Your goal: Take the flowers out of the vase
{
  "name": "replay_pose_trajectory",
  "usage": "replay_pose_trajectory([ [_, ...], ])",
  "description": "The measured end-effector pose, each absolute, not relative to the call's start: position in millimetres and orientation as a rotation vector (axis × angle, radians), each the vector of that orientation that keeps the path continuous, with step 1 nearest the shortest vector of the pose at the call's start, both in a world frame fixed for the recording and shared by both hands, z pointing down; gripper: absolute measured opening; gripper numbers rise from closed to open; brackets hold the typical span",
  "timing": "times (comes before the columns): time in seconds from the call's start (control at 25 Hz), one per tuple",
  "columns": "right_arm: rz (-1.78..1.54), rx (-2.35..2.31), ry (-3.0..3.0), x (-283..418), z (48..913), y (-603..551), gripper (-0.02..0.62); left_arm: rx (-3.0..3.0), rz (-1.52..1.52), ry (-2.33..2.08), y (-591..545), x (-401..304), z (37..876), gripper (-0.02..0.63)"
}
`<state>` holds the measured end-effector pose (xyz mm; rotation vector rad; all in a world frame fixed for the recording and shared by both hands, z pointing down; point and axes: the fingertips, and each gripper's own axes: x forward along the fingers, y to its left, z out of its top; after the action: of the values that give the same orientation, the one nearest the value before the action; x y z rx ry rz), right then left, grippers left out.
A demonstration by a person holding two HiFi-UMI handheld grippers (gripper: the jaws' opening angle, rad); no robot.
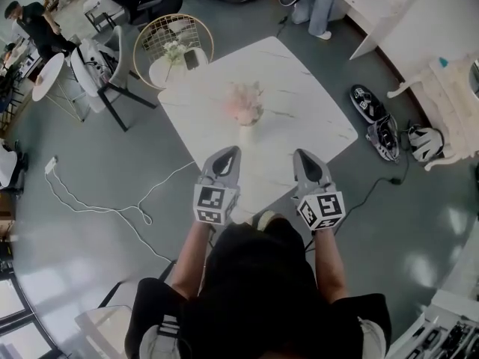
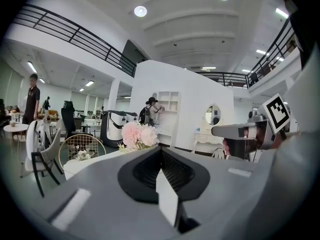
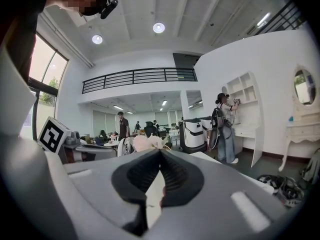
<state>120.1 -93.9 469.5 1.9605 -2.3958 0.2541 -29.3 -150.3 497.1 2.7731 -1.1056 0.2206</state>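
Bench (image 1: 299, 103): white marble-look top with faint grey veining.
Flowers (image 1: 245, 102), at bench centre: pale pink and cream-white blooms. The left gripper view shows a little green beneath them.
Vase (image 1: 246, 133): white.
Left gripper (image 1: 230, 152) and right gripper (image 1: 301, 155), at 6 o'clock from the vase: light grey shells, black ribbed lining on the jaws.
Marker cubes (image 1: 212, 203): black-and-white square patterns.
Floor (image 1: 75, 275): glossy grey-green.
Cable (image 1: 105, 209), at 8 o'clock: white.
Round wire chair (image 1: 174, 47), at 11 o'clock: gold frame, white seat.
Shoes (image 1: 374, 118), at 3 o'clock: black and white.
Person's shirt (image 1: 352, 316): black.
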Motion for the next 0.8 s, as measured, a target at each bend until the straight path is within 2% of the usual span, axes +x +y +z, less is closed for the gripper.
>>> replay_pose_trajectory([
  [0.68,0.282,1.860,-2.444,154,479,-154,0.003,2.662,0.270,-1.157,-187,-2,524,0.012],
  [0.72,0.285,1.853,-2.445,155,481,-156,0.003,2.655,0.269,-1.154,-190,-1,526,0.075],
  [0.8,0.292,1.838,-2.448,156,484,-161,0.003,2.634,0.270,-1.160,-194,0,530,0.119],
])
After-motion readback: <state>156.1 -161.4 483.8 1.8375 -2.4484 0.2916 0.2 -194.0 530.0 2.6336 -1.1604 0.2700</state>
